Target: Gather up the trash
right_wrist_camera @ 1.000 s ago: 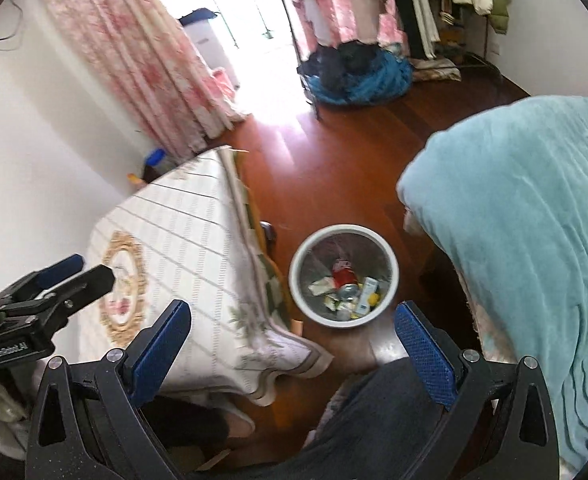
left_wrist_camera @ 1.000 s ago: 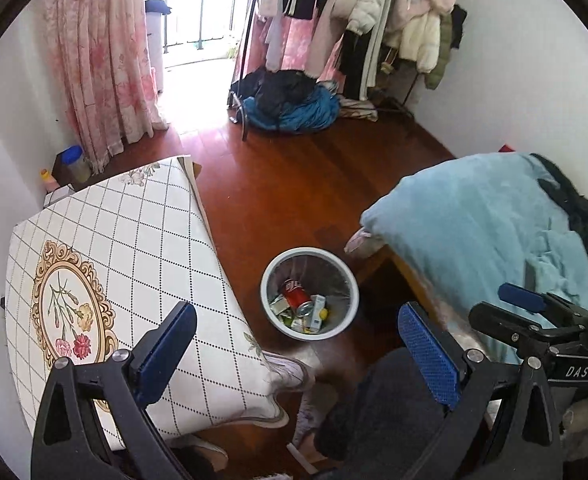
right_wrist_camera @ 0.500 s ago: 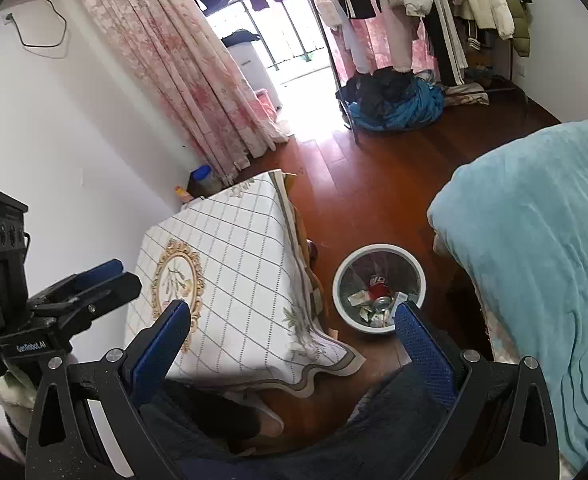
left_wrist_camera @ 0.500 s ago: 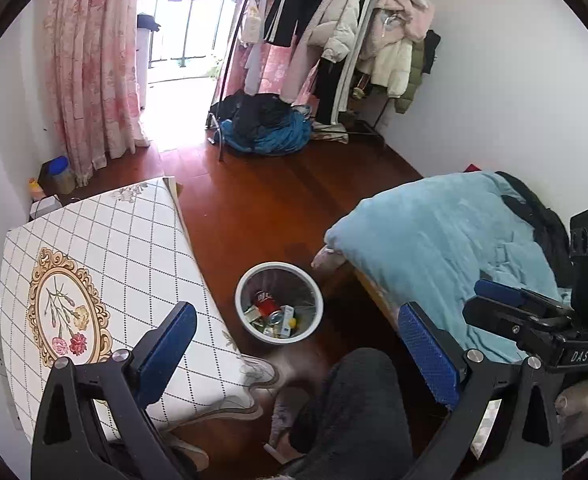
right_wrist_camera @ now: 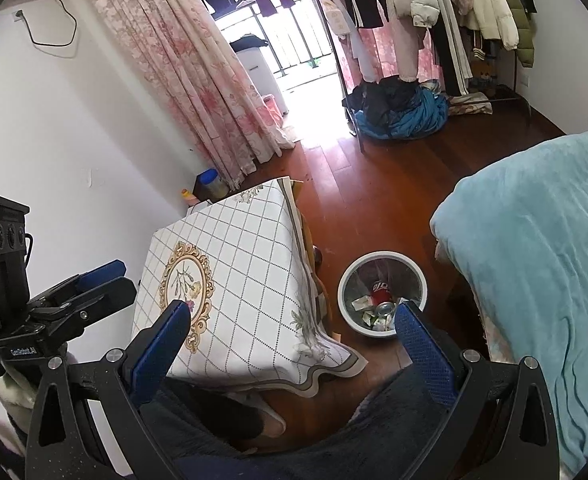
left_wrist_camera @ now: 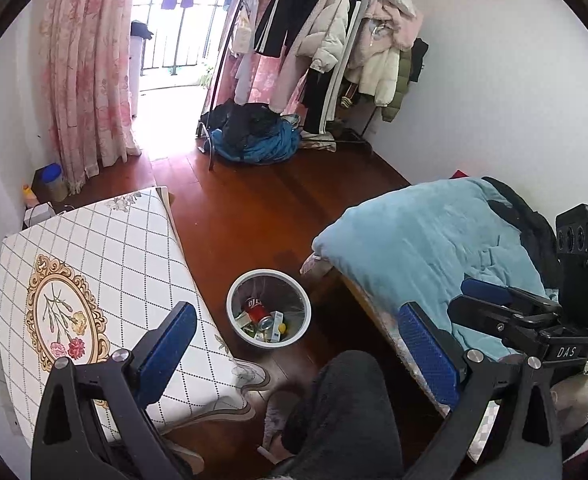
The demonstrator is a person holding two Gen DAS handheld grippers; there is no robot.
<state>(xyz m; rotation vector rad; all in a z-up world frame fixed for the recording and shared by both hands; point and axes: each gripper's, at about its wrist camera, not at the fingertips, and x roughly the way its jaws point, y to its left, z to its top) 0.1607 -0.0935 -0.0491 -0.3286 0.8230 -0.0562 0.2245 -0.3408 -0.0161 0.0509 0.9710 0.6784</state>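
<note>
On the left of your left-hand view sits the tabletop [left_wrist_camera: 106, 248] with its white checked cloth and a gold flower ring drawn on it. Your left tool [left_wrist_camera: 298, 350] is high above the room, its two blue fingers [left_wrist_camera: 166, 350] spread wide, with nothing between them. Just to the right of the tabletop, down on the red-brown wood floor [left_wrist_camera: 254, 216], stands the round white trash bin [left_wrist_camera: 269, 306]. Inside it lies a red can [left_wrist_camera: 256, 307] next to a silver can and some small boxes and scraps. Your dark trouser leg [left_wrist_camera: 346, 412] is below the bin. To the right of the bin is the bed with a light blue blanket [left_wrist_camera: 422, 248]. At the far right you can see your other tool from the side.

From your right-hand view, your left tool shows at the far left edge. Next comes the tabletop [right_wrist_camera: 238, 264], then the trash bin [right_wrist_camera: 382, 294] on the floor between the tabletop and the blue blanket [right_wrist_camera: 534, 260]. The red can [right_wrist_camera: 381, 294] lies in the bin with crumpled paper beside it. Your right tool [right_wrist_camera: 290, 338] is also spread wide and holds nothing; one blue finger [right_wrist_camera: 424, 354] hides the near rim of the bin. Far back, coats hang on a clothes rack [right_wrist_camera: 434, 8], with a pile of clothes [right_wrist_camera: 398, 114] under it and a pink curtain [right_wrist_camera: 190, 64] to its left.
</note>
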